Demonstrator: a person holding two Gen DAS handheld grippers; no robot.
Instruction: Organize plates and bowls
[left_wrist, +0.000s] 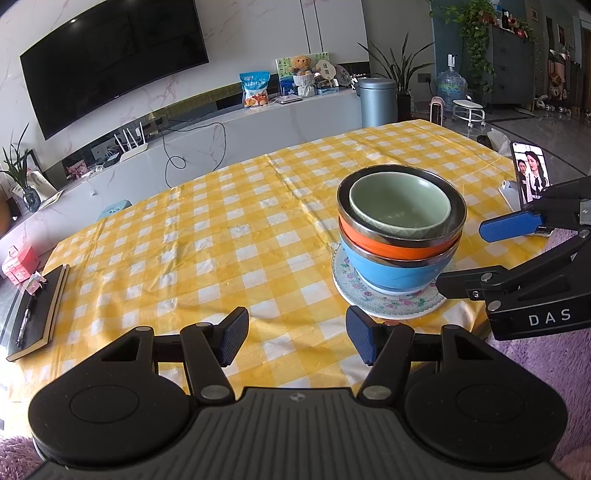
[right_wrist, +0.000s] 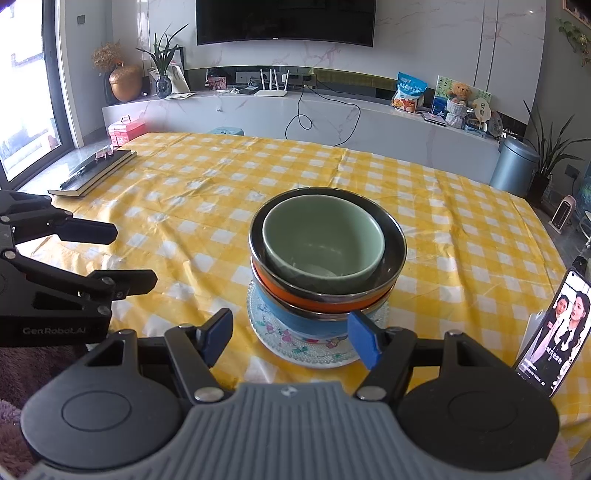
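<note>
Centrally, one stack stands near the table's near edge: a green bowl (right_wrist: 322, 242) nested in an orange bowl (right_wrist: 325, 295) with a metal rim, that one in a blue bowl (right_wrist: 295, 317), and the blue bowl seated on a floral plate (right_wrist: 301, 349). The stack sits slightly tilted, upper bowls off-centre.

The right gripper (right_wrist: 291, 338) hovers just short of the plate's near rim, jaws spread wide, blue pads on either side of the stack's base without touching it. The left gripper (left_wrist: 297, 339) is held over the table's near edge, left of the plate, jaws likewise wide apart and holding nothing.

The table (right_wrist: 207, 206) carries a yellow and white checked cloth, creased along fold lines. At its far left corner lies a dark notebook (right_wrist: 94, 171) with a pen (right_wrist: 75, 175) on top. At the right edge a phone (right_wrist: 556, 332) leans on a stand, screen lit.

Beyond the far edge runs a long white marble console (right_wrist: 332, 118) under a wall-mounted television (right_wrist: 284, 20). On the console: a white router (right_wrist: 271, 85), a snack bag (right_wrist: 410, 92), a teddy bear (right_wrist: 458, 99) in a basket, a potted plant (right_wrist: 164, 62) and a gold vase (right_wrist: 125, 83). A grey bin (right_wrist: 515, 166) stands on the floor to the right of the console. A purple shaggy fabric (left_wrist: 535, 354) lies at the table's near side.
</note>
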